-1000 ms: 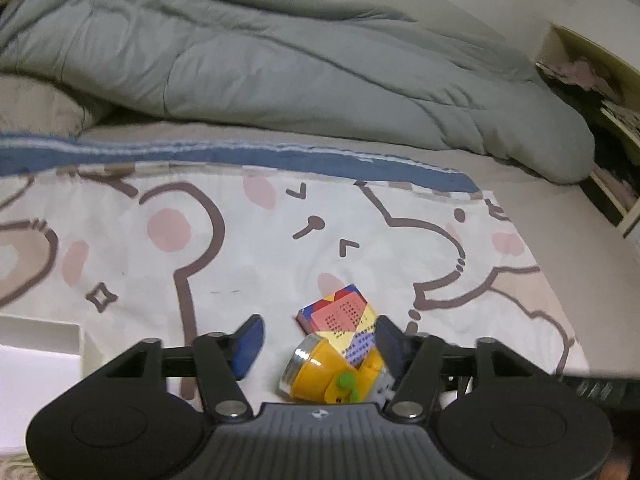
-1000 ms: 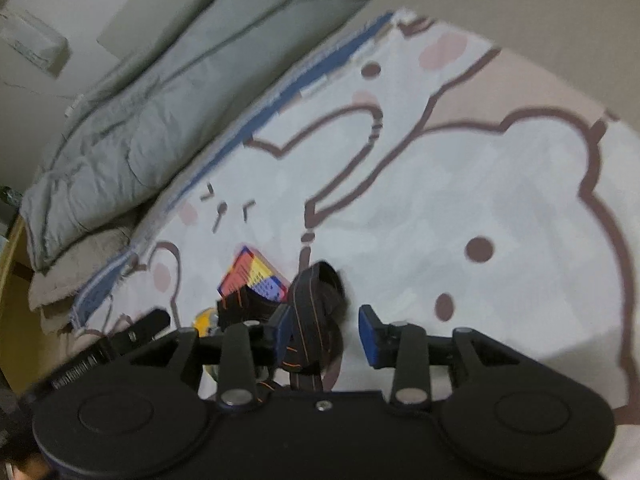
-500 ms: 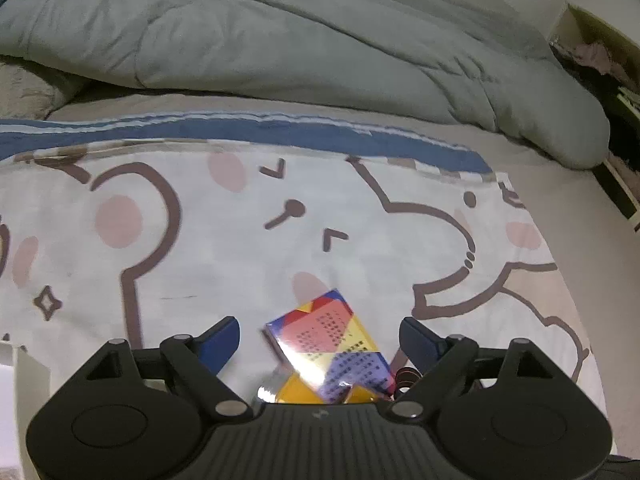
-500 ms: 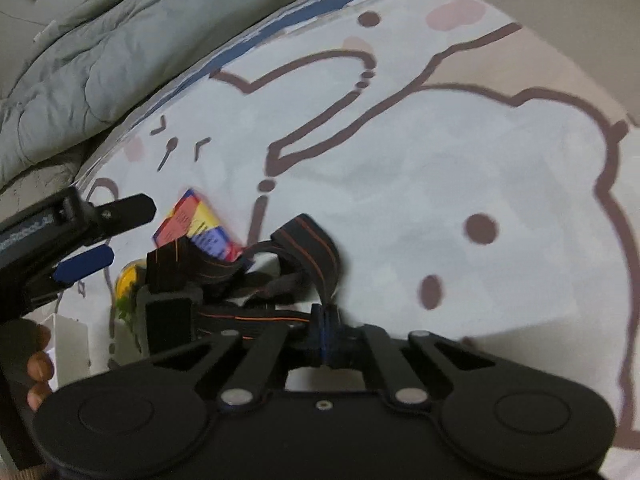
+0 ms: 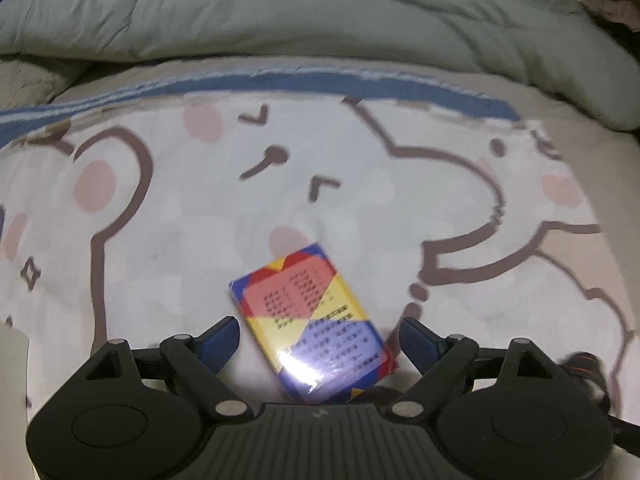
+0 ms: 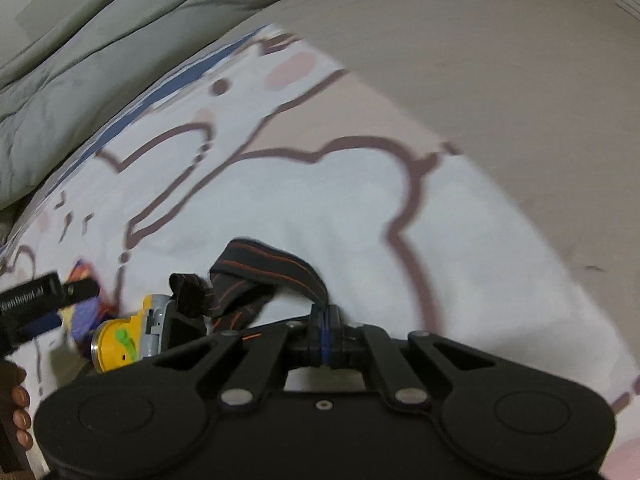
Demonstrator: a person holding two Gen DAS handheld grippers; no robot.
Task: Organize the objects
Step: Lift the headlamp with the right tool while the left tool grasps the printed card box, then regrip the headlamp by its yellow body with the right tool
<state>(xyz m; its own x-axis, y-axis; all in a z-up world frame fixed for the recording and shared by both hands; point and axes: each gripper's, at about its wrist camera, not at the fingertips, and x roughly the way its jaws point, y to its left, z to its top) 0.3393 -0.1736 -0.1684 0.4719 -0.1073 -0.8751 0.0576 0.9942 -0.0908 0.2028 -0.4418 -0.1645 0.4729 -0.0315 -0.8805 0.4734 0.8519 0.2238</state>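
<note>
A colourful flat box (image 5: pixel 312 320) in shiny wrap lies on the bear-print sheet (image 5: pixel 180 240). My left gripper (image 5: pixel 320 340) is open and straddles its near end, with both blue pads clear of it. My right gripper (image 6: pixel 326 320) is shut on the black, orange-striped strap (image 6: pixel 272 268) of a yellow headlamp (image 6: pixel 120 340), which hangs to its left. In the right wrist view the left gripper (image 6: pixel 68 304) sits just beyond the headlamp, over the box (image 6: pixel 82 312). A bit of the strap (image 5: pixel 584 364) shows at the left wrist view's right edge.
A rumpled grey duvet (image 5: pixel 280 8) fills the far side of the bed. A white box edge (image 5: pixel 12 360) stands at the left. A person's fingers (image 6: pixel 20 412) show at the lower left. Plain beige sheet (image 6: pixel 480 80) lies to the right.
My left gripper widened and came down over the colourful box, leaving the headlamp. My right gripper closed on the strap, and the headlamp now hangs beside it.
</note>
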